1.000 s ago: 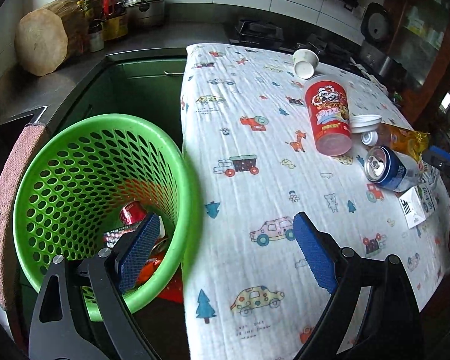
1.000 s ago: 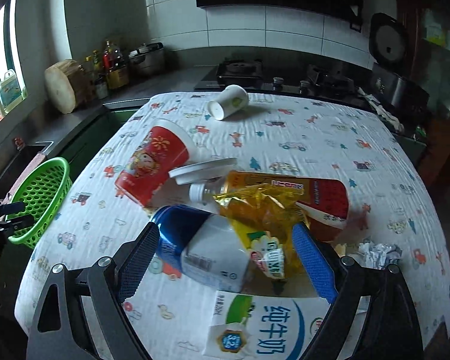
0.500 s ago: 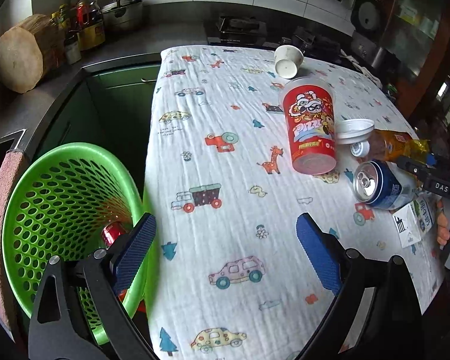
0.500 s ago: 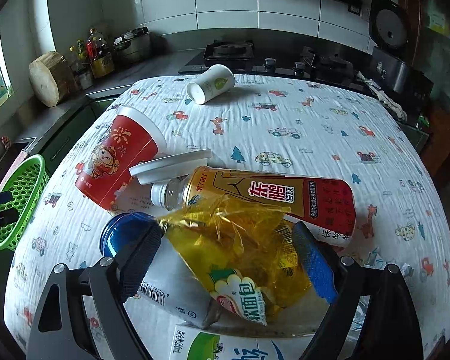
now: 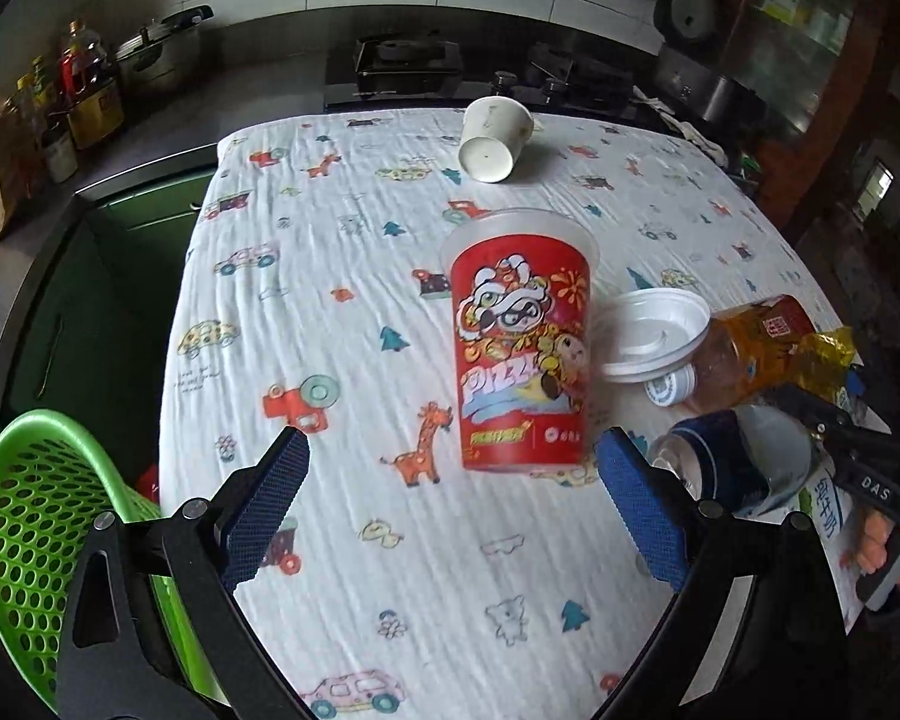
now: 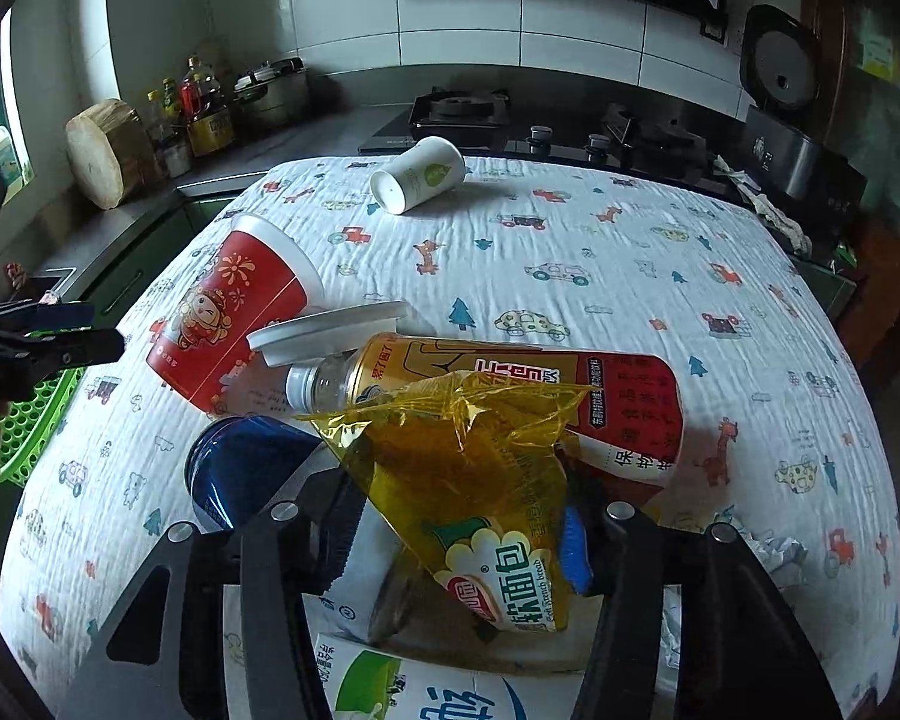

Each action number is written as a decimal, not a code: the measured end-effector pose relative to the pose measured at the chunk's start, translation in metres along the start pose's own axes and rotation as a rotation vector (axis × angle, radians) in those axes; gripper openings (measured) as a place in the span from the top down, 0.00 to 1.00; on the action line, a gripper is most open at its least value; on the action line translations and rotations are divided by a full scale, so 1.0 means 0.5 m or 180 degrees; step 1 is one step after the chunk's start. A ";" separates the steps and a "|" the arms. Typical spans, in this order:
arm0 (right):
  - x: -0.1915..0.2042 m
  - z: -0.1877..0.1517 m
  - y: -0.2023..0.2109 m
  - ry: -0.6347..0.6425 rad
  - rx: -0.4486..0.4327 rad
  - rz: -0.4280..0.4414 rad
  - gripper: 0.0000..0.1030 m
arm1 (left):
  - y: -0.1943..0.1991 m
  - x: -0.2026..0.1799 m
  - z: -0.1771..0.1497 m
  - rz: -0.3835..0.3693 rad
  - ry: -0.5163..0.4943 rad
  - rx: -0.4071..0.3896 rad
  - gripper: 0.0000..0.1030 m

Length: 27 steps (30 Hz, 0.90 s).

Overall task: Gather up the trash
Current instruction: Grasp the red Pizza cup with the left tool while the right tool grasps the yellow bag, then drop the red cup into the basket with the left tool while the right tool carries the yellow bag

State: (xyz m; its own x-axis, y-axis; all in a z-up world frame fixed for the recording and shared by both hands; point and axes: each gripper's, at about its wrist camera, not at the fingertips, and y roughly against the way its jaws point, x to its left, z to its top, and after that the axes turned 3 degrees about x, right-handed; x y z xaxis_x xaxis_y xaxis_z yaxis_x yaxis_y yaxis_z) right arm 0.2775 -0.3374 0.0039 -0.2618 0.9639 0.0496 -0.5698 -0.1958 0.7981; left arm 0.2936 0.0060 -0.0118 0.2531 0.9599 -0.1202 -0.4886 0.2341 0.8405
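**Yellow wrapper caught between the right jaws, left jaws spreading over the cloth**

While the right hand-held gripper (image 6: 456,516) is closing, its two blue pads press in on a crinkled yellow bread wrapper (image 6: 468,468), which bunches up and rises between them. Just beyond that wrapper lies a clear drink bottle (image 6: 510,384) on its side, with a red and gold label and its white cap pointing to the gripper's left. To the left of the jaws and slightly ahead rests a blue can (image 6: 240,468), also on its side. Under the gripper, nearest the camera, sits a white and green milk carton (image 6: 390,684), flat on the surface (image 6: 630,252), which is covered with a white cloth printed with cars, trees and giraffes. Some crumpled paper (image 6: 774,552) lies to the right of the gripper.

Over the cloth, the left hand-held gripper (image 5: 450,510) has its jaws opening wide, with nothing between them. Straight ahead of it, just past the fingertips, a red snack cup (image 5: 522,354) lies on its side. A white plastic lid (image 5: 654,330) leans beside the cup on the right, touching the bottle's cap end. Far ahead, near the back edge, a white paper cup (image 5: 495,138) lies tipped over. Low on the gripper's left, off the edge of the surface, stands a green perforated basket (image 5: 36,534).
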 end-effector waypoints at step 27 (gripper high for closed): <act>-0.012 -0.009 0.085 0.0034 -0.0254 0.0192 0.52 | -0.151 -0.054 0.102 -0.0111 0.0028 0.0304 0.29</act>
State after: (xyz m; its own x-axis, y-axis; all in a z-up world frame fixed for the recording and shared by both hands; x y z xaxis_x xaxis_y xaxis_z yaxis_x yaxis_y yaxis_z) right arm 0.2515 -0.3525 0.0347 -0.3055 0.9480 0.0892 -0.6128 -0.2675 0.7436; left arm 0.3662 -0.0453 -0.0452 0.2611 0.9529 -0.1545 -0.3975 0.2520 0.8823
